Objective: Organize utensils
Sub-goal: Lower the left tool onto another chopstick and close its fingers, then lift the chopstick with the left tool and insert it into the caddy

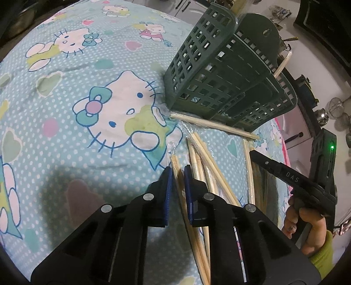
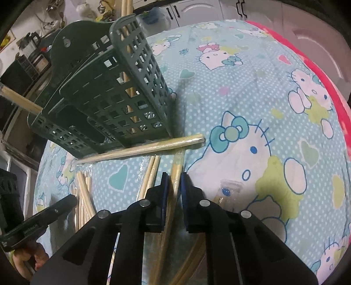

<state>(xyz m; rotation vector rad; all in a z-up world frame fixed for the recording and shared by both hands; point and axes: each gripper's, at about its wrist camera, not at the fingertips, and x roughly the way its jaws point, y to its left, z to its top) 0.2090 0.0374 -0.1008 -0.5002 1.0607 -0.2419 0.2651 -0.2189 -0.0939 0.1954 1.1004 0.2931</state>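
Observation:
A dark green slotted utensil basket [image 1: 219, 72] [image 2: 105, 92] stands on the cartoon-cat cloth, with wooden chopsticks [image 2: 127, 22] sticking out of its top. Several plastic-wrapped chopstick pairs [image 1: 210, 157] lie loose in front of it, and one pair [image 2: 142, 149] lies along its foot. My left gripper [image 1: 178, 173] is shut on one wrapped pair [image 1: 176, 166] that runs back under the gripper. My right gripper [image 2: 175, 182] is shut on another pair [image 2: 176, 168] right in front of the basket. Each gripper shows at the edge of the other's view.
The light blue cloth [image 1: 87, 87] covers a soft, rumpled surface, with a pink blanket edge [image 2: 318, 65] at the right. A small clear wrapper [image 2: 228, 188] lies by my right fingers. A counter with jars [image 1: 335, 114] and cabinets [image 2: 197, 11] lies behind the basket.

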